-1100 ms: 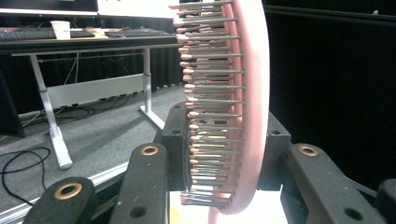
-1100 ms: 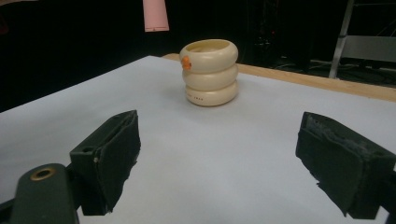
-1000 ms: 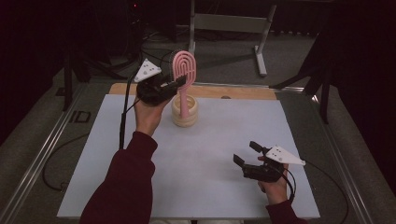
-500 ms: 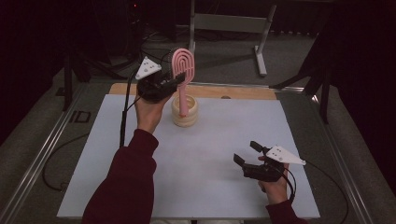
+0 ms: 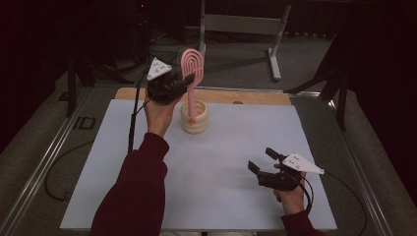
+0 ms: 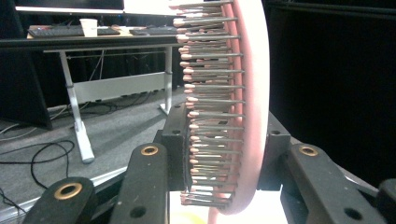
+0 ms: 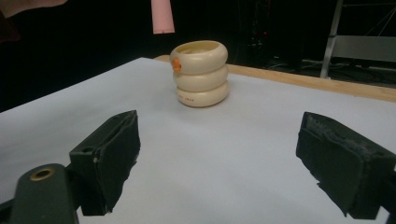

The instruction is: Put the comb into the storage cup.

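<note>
My left gripper (image 5: pixel 178 84) has lifted the brush (image 5: pixel 191 69), jaws clamped on its head, so its handle tip now hangs just above the holder (image 5: pixel 194 117), nearly clear. My right gripper (image 5: pixel 268 167) rests near the table (image 5: pixel 123 147) edge, well apart from the holder, jaws wide, empty.

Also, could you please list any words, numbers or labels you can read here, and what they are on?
Nothing can be read.
Holder: small reddish print on the lowest ring, too blurred to read.
Holder: orange mark on the top ring, no letters to make out.
Brush, held in the left tool: no text.
</note>
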A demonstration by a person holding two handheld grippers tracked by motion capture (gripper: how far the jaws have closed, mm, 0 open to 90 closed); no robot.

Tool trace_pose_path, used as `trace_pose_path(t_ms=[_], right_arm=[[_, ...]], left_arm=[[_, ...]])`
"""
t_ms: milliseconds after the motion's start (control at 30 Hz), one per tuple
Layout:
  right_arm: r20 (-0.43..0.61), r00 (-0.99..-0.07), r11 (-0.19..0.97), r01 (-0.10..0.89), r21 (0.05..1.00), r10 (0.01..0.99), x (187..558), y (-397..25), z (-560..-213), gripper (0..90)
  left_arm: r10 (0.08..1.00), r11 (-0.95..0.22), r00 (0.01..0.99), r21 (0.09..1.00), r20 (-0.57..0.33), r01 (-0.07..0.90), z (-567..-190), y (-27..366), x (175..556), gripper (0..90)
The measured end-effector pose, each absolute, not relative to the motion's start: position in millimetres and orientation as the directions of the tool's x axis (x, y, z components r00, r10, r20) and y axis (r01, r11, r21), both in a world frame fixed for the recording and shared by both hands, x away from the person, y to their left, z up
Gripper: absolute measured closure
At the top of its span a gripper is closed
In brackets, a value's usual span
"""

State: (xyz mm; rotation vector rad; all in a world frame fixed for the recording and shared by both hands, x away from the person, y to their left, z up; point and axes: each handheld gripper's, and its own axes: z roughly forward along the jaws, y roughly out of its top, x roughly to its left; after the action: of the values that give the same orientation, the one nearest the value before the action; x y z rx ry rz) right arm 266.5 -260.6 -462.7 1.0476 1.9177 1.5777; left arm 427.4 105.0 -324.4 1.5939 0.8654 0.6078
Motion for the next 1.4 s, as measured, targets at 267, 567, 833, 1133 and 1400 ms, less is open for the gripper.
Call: trace_pose_path(t_ms=[267, 567, 833, 1133, 1400], right_arm=[[0.117, -0.609, 0.056, 0.258, 0.965, 0.784, 266, -264, -461, 13.7], [0.118, -0.602, 0.044, 0.248, 0.968, 0.789, 265, -268, -460, 13.6], [0.098, -0.602, 0.045, 0.218, 0.975, 0.792, 264, -268, -459, 13.7], [0.091, -0.601, 0.052, 0.217, 0.975, 0.794, 265, -267, -459, 13.5], [0.089, -0.593, 0.053, 0.218, 0.974, 0.800, 265, -269, -458, 13.4]], left_arm=[[0.809, -0.066, 0.584, 0.976, -0.070, 0.208, -326, 99, 436, 64.5], [0.828, -0.041, 0.553, 0.973, -0.093, 0.225, -333, 97, 444, 64.5], [0.841, -0.035, 0.533, 0.973, -0.094, 0.227, -338, 94, 450, 64.6], [0.853, -0.057, 0.518, 0.974, -0.067, 0.219, -346, 91, 455, 64.5], [0.867, -0.043, 0.493, 0.976, -0.070, 0.214, -353, 86, 462, 64.6]])
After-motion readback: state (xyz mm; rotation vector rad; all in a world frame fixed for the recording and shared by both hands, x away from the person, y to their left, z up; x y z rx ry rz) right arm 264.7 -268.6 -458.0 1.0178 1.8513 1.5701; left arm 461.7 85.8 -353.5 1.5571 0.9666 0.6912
